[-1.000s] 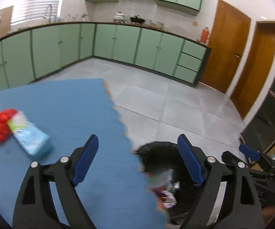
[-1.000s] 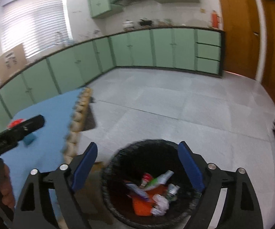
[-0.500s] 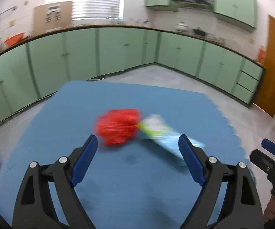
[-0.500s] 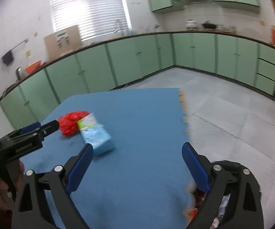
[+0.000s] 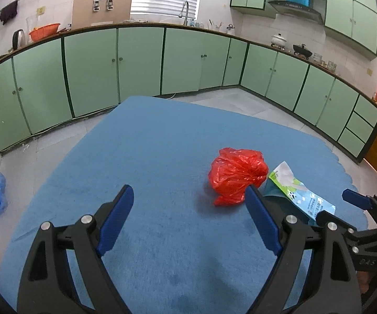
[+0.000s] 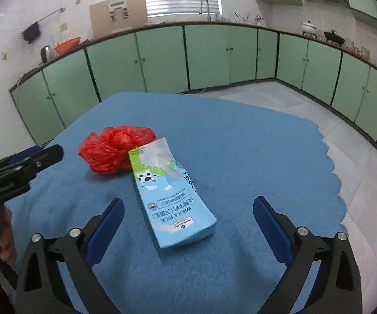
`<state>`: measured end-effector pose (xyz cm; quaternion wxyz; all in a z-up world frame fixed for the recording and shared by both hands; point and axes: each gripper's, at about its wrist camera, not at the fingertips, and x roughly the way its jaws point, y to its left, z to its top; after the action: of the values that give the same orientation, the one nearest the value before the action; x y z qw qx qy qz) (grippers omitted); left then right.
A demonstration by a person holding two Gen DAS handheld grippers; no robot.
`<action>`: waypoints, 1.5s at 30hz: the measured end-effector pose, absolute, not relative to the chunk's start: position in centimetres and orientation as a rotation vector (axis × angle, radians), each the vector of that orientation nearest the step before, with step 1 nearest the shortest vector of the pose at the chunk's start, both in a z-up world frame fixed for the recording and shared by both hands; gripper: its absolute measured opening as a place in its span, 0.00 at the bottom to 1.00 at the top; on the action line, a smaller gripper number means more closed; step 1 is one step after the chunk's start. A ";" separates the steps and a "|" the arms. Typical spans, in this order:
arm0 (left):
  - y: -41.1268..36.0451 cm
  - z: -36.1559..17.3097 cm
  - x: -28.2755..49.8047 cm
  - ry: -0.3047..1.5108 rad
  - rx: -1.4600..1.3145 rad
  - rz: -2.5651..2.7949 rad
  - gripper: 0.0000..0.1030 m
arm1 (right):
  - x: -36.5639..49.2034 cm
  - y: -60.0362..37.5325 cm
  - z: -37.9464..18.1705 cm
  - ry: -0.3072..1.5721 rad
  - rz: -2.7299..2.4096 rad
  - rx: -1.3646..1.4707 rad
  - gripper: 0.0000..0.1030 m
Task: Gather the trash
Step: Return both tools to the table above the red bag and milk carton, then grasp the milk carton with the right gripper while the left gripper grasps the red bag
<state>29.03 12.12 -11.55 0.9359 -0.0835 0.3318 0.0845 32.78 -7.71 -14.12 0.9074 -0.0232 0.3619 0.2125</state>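
**Both grippers spread over the mat, nothing held**

My left gripper (image 5: 188, 209) hangs with jaws wide apart and empty above the blue mat (image 5: 149, 144). Its right finger hides part of the carton (image 5: 301, 196); the carton's near end is cut off behind it. My right gripper (image 6: 188, 222) is spread too, empty, with the carton (image 6: 170, 196) lying flat on the mat between its fingers. The carton is light blue, "WHOLE MILK" readable, its top crumpled. A crumpled red bag (image 6: 115, 151) touches the carton's far end.
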 end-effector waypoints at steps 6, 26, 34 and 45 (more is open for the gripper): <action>12.0 -12.4 29.4 0.689 -0.157 0.162 0.81 | 33.4 -7.1 -15.0 0.777 0.408 -0.051 0.93; 9.7 -13.8 32.8 0.729 -0.140 0.073 0.83 | 33.4 -10.0 -15.9 0.852 0.253 0.072 0.46; 8.9 -16.1 37.3 0.832 -0.127 0.058 0.83 | 33.4 -11.3 -16.1 0.851 0.213 0.103 0.46; 8.5 -16.6 36.6 0.831 -0.157 0.032 0.31 | 32.6 -10.8 -16.0 0.846 0.174 0.122 0.46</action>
<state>36.59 8.53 -16.62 0.9118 -0.0763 0.4032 0.0157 32.65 -10.79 -15.99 0.9064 0.0593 0.4097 0.0841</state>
